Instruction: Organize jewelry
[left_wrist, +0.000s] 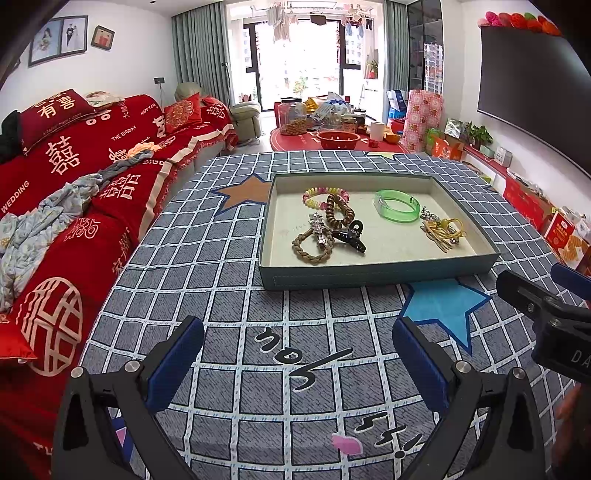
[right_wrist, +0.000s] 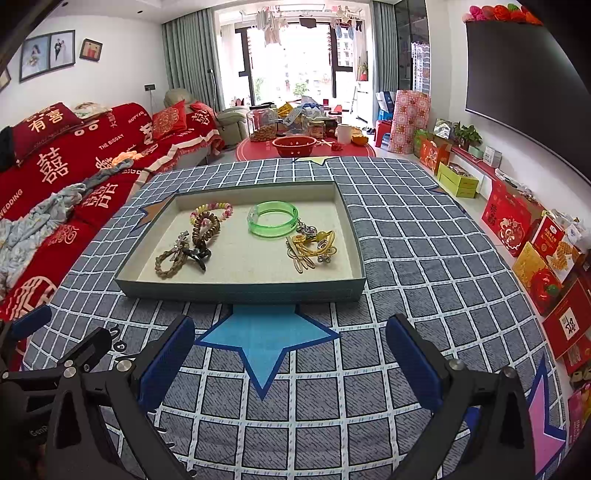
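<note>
1. Grippers first: the left gripper (left_wrist: 297, 363) has its jaws spread wide, blue pads (left_wrist: 173, 363) facing each other with nothing between them, held above the checked cloth (left_wrist: 229, 280) on the bench.
2. The right gripper (right_wrist: 290, 363) is likewise wide apart and holds nothing; it hangs over a blue star (right_wrist: 264, 345) printed on the cloth.
3. Just beyond both, a shallow grey-green tray (right_wrist: 240, 290) sits on the cloth.
4. In its left half lie a brown braided cord (right_wrist: 173, 264), a black hair clip (right_wrist: 199, 256), a brown coil tie (right_wrist: 205, 225) and a pastel coil tie (right_wrist: 214, 208), bunched together and overlapping.
5. A green bangle (right_wrist: 273, 218) rests right of centre, toward the far wall.
6. Near the bangle, on the right, a tangle of yellow bands and metal charms (right_wrist: 312, 245) touches it.
7. A red sofa (left_wrist: 74, 177) stands far left.
</note>
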